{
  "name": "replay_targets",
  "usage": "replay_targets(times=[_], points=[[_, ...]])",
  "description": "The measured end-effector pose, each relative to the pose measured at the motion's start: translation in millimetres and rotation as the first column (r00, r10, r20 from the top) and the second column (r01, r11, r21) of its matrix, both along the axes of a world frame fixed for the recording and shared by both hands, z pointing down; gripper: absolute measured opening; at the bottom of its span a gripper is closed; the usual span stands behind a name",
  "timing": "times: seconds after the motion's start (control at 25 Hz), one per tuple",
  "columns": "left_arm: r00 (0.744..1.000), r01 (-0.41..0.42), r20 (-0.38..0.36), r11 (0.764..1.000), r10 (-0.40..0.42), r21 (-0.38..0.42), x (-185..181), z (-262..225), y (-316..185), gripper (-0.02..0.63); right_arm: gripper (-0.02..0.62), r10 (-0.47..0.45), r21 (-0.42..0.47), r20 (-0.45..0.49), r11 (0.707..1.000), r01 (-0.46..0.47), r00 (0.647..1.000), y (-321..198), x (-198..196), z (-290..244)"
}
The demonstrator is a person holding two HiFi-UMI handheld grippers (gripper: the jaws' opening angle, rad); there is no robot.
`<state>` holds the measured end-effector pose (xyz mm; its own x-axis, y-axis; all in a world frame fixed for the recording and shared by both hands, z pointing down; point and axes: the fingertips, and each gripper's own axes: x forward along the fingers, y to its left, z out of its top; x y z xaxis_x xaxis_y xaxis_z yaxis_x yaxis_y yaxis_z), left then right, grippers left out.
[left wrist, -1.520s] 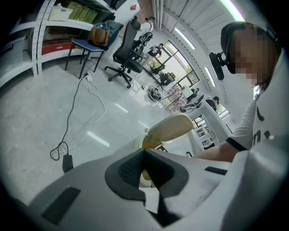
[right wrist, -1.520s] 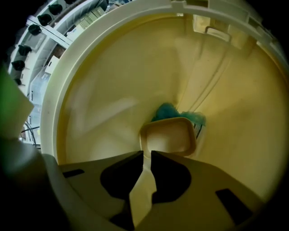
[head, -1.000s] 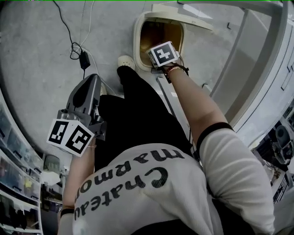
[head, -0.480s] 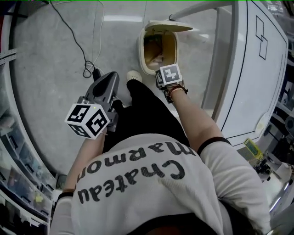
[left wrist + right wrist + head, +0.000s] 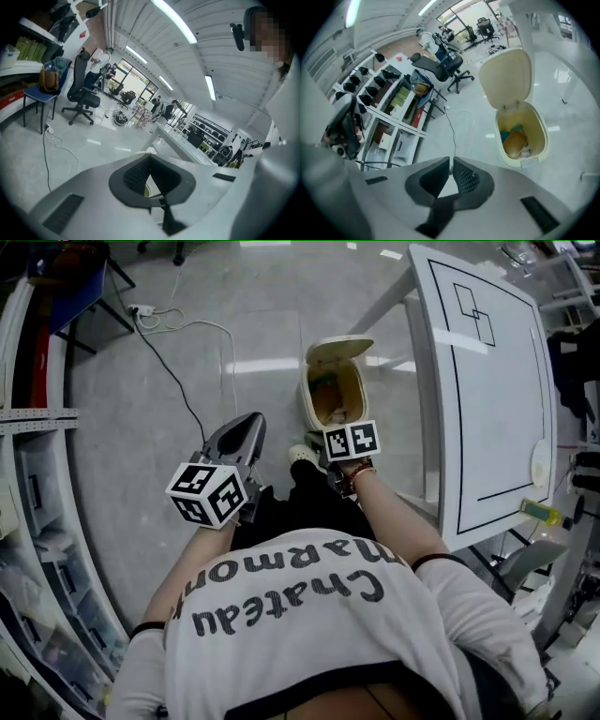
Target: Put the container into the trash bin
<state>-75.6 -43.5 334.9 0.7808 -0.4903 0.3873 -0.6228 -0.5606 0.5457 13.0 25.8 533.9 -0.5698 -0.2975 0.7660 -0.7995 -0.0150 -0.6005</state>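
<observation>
The trash bin (image 5: 506,157) stands on the floor with its lid (image 5: 506,77) tipped up. A brown container (image 5: 516,143) lies inside it, ahead of and below the right gripper (image 5: 451,164), with its long side running roughly along the bin's length. That gripper's 2 jaws are pressed together with nothing between them. The left gripper (image 5: 149,161) is likewise clenched and empty, and sits farther from the bin. To my eye the drop is done, and only pulling away remains.
</observation>
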Motion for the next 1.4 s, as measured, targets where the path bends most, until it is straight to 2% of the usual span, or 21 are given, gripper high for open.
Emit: replay_targets(times=[0.16,0.24,0.32,0.4,0.48,0.6,0.76,0.84,0.92,0.96,1.04,1.12,1.2,1.4], points=[[1.000,0.008,-0.003,0.995,-0.007,0.098,-14,-37,-6,0.025,0.041,-0.002,0.182,0.072,0.983,-0.011,0.997,-31,-23,-69],[1.000,0.024,-0.019,0.990,-0.022,0.136,-20,-57,-7,0.025,0.041,-0.023,0.281,0.074,0.960,0.001,0.997,-41,-29,-108],[0.999,0.038,-0.040,0.984,-0.032,0.175,-24,-79,-7,0.025,0.041,-0.028,0.393,0.072,0.919,-0.003,0.997,-48,-33,-152],[0.997,0.047,-0.065,0.975,-0.033,0.216,-27,-104,-4,0.025,0.041,-0.021,0.507,0.084,0.861,-0.025,0.996,-52,-36,-201],[0.996,0.046,-0.090,0.962,-0.022,0.270,-28,-130,-3,0.025,0.041,-0.009,0.612,0.095,0.789,-0.051,0.995,-58,-35,-249],[0.994,0.036,-0.110,0.933,0.004,0.359,-26,-168,-1,0.025,0.041,0.009,0.726,0.093,0.684,-0.074,0.996,-63,-30,-313],[0.988,0.036,-0.150,0.902,0.032,0.431,-26,-213,6,0.025,0.041,0.046,0.832,0.070,0.548,-0.084,0.996,-59,-23,-388],[0.985,0.045,-0.170,0.879,0.041,0.475,-29,-236,8,0.025,0.041,0.075,0.873,0.075,0.478,-0.102,0.994,-55,-19,-421],[0.981,0.072,-0.192,0.850,0.035,0.523,-34,-256,12,0.025,0.041,0.097,0.899,0.082,0.422,-0.116,0.992,-49,-15,-446],[0.979,0.085,-0.203,0.838,0.032,0.538,-36,-262,14,0.025,0.041,0.107,0.907,0.082,0.403,-0.118,0.991,-46,-13,-455],[0.975,0.092,-0.220,0.827,0.039,0.555,-38,-270,21,0.025,0.041,0.132,0.917,0.075,0.379,-0.120,0.988,-37,-10,-463],[0.974,0.080,-0.221,0.823,0.056,0.563,-37,-274,27,0.025,0.041,0.157,0.919,0.069,0.373,-0.124,0.985,-30,-8,-463],[0.974,0.065,-0.217,0.826,0.071,0.561,-37,-273,34,0.025,0.041,0.175,0.912,0.064,0.390,-0.129,0.982,-24,-8,-456],[0.977,0.035,-0.197,0.839,0.087,0.543,-39,-263,51,0.025,0.041,0.213,0.881,0.046,0.452,-0.141,0.976,-4,-8,-428]])
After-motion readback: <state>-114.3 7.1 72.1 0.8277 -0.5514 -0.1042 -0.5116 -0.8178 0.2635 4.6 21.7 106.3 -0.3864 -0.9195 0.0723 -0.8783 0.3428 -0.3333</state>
